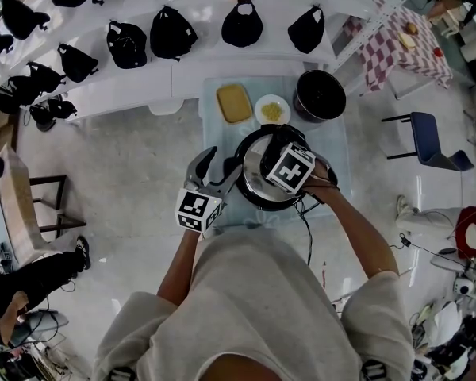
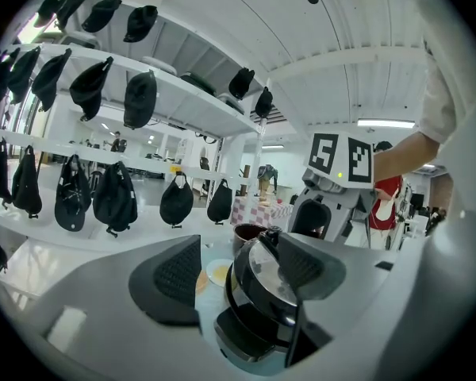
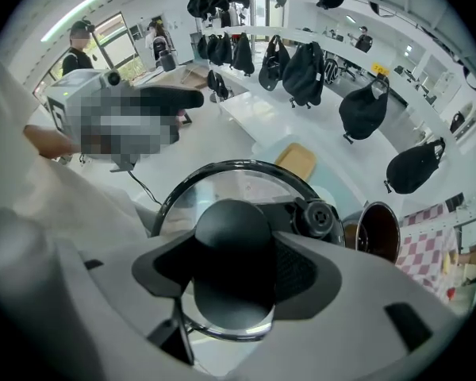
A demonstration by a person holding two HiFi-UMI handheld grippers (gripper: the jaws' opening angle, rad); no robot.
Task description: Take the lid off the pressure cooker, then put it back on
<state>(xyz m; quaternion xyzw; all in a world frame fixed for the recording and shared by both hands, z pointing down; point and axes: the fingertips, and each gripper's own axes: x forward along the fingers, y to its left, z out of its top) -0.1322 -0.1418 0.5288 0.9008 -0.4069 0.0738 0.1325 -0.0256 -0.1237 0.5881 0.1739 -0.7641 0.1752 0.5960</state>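
Two grippers meet at the pressure cooker. Right gripper points steeply down over the cooker and is clamped on the round black knob of the lid, one pad on each side of it. Left gripper lies nearly level at the cooker's left side with its jaws apart, pressing on nothing; the cooker's handle shows low between them. The lid is glass with a dark rim and sits over the cooker's mouth. From the left gripper view it looks tilted, perhaps raised off the rim on one edge, though I cannot be sure. A black valve stands on the lid just beside the knob. The cooker stands at the near end of a pale blue table. Beyond the cooker on that table, in a row, are a tan board, a white plate of yellow food and a dark pot. Farther beyond the cooker, white shelves carry black bags. To the cooker's right, off the table, stands a blue chair
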